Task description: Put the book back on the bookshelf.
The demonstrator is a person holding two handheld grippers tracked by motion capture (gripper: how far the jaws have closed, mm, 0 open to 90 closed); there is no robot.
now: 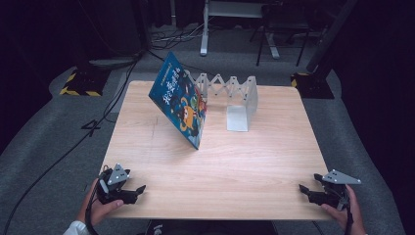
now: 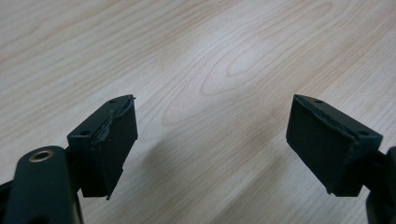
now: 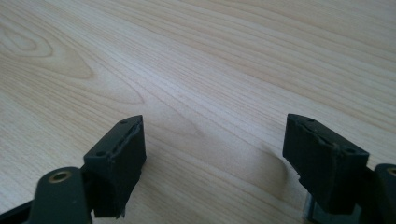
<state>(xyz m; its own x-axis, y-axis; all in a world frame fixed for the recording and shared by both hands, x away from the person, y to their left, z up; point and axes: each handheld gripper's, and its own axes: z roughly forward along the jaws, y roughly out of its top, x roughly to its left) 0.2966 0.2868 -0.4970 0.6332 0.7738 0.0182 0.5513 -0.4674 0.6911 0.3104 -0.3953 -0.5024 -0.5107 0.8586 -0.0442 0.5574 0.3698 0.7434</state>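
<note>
Dark studio floor with cables and stands surrounds a pale wooden tabletop (image 1: pixel 215 161). From the high view, a blue picture book (image 1: pixel 180 100) stands at the far middle of it, tilted back so its top leans against the left end of a grey expanding bookstand (image 1: pixel 234 98); its lower corner rests on the wood, out in front of the stand. The stand's slots look empty, and its right end plate stands upright on its flat foot. Both tools sit at the near edge, well apart from the book: the left tool (image 1: pixel 131 192) at the near left corner, the right tool (image 1: pixel 309 192) at the near right corner, each held in a hand and pointing inward.

Looking along the left tool (image 2: pixel 212 135), its two black jaws are spread wide with bare wood grain between them, nothing gripped.

Along the right tool (image 3: pixel 215 154) it is the same: jaws wide apart, plain wood between and beyond them.

Judged from this, the work looks to be at its very start. The likely job is to get the book properly upright in the stand, and none of it appears done: the book only leans against the outside, and neither tool has reached toward it. What is left is everything: approach, grip the book, raise it and set it between the stand's plates.
</note>
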